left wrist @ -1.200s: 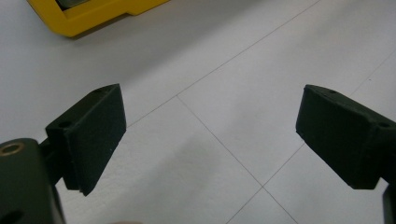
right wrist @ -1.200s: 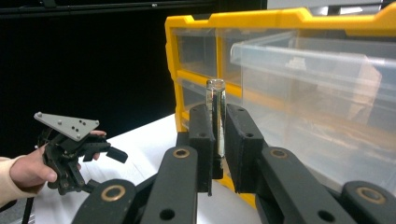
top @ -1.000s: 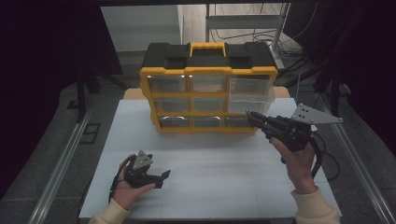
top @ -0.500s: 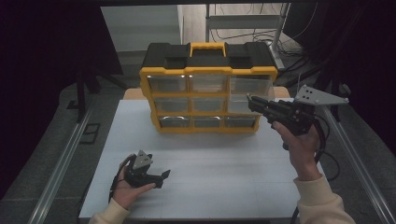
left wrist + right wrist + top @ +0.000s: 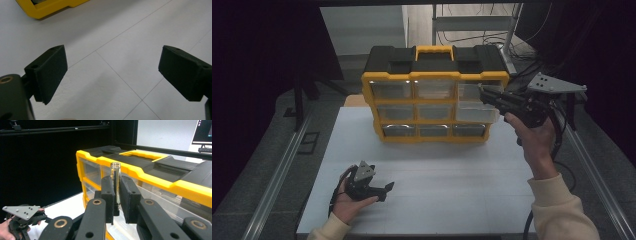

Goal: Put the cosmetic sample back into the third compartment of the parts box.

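A yellow and black drawer organizer (image 5: 434, 75) with clear drawers stands at the back of the white table (image 5: 437, 175). My right gripper (image 5: 486, 94) is held up at its upper right drawers, shut on a thin clear glass tube (image 5: 115, 177) that stands upright between the pads, with the organizer (image 5: 155, 173) just behind it. A clear drawer (image 5: 160, 200) under the gripper looks slightly pulled out. My left gripper (image 5: 387, 189) rests low at the front left of the table. Its jaws stand wide open with only bare table between them (image 5: 112, 72).
A corner of the organizer's yellow base (image 5: 50, 7) lies ahead of the left gripper. Metal rails (image 5: 277, 175) run along both sides of the table. Shelving and cables (image 5: 492, 30) stand behind the organizer, and dark curtains close off both sides.
My right gripper has risen from near the organizer's lower right corner and moved left to its upper right drawers. The left gripper has stayed where it was.
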A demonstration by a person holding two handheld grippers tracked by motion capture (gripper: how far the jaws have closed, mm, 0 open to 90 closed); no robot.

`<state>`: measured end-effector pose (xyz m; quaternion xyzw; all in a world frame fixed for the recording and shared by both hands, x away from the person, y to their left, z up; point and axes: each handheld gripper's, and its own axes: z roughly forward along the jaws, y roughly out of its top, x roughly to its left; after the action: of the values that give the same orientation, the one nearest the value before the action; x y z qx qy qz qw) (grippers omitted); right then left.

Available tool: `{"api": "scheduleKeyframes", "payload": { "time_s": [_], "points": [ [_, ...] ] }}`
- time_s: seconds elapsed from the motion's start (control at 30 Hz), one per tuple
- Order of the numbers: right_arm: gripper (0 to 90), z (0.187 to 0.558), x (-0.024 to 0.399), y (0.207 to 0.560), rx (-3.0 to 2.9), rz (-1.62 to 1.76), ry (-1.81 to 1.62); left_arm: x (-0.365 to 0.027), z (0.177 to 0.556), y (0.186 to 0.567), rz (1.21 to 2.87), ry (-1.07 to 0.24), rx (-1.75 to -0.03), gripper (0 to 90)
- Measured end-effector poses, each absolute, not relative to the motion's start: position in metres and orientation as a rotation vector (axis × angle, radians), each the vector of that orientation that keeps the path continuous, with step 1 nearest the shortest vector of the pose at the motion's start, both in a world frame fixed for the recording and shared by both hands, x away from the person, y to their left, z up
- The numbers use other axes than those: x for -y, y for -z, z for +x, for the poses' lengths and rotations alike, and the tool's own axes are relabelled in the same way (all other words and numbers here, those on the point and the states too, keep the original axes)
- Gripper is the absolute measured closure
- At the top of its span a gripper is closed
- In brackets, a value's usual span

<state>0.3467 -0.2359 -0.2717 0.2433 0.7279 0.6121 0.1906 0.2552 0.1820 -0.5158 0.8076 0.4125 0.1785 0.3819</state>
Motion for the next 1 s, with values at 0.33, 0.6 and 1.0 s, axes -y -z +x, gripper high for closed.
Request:
{"api": "scheduleKeyframes", "payload": {
  "time_s": [0.33,0.6,1.0],
  "points": [
    [81.5,0.365,0.237,0.274,-2.047,0.733,-1.663,-0.182,0.255,0.516,2.058,-0.455,-1.053,9.1],
    [81.5,0.378,0.235,0.277,-2.044,0.766,-1.616,-0.182,0.255,0.516,2.058,-0.454,-1.053,9.1],
    [80.4,0.383,0.234,0.278,-2.032,0.771,-1.603,-0.182,0.255,0.516,2.06,-0.454,-1.052,9.2]
  ]
}}
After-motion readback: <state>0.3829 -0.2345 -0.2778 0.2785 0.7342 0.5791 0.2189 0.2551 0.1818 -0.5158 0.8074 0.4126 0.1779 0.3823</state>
